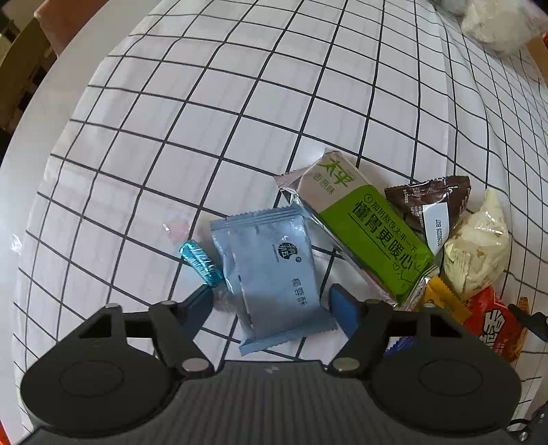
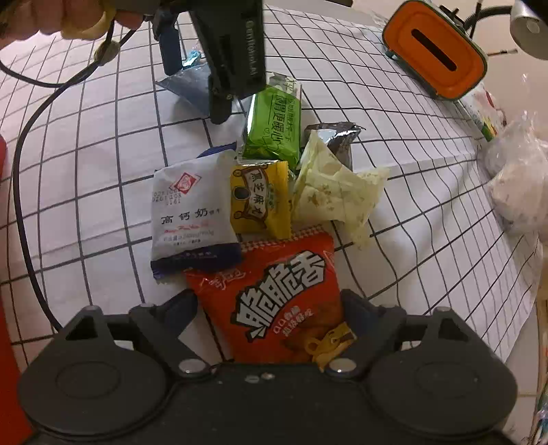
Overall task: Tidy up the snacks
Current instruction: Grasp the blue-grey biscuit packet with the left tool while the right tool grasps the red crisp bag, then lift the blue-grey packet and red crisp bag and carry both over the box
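A light-blue snack packet lies flat on the checked cloth between the fingers of my left gripper, which stands open with a gap at the left finger. A red snack bag lies between the fingers of my right gripper; the fingers sit close against its sides without squeezing it. Beyond the red bag lie a white milk-biscuit packet, a yellow packet, a pale cream wrapper, a green bar and a brown packet. The left gripper also shows over the blue packet.
A small turquoise candy lies just left of the blue packet. An orange-lidded box stands at the far right, with plastic bags near the cloth's right edge. A black cable loops along the left. A hand holds the left gripper.
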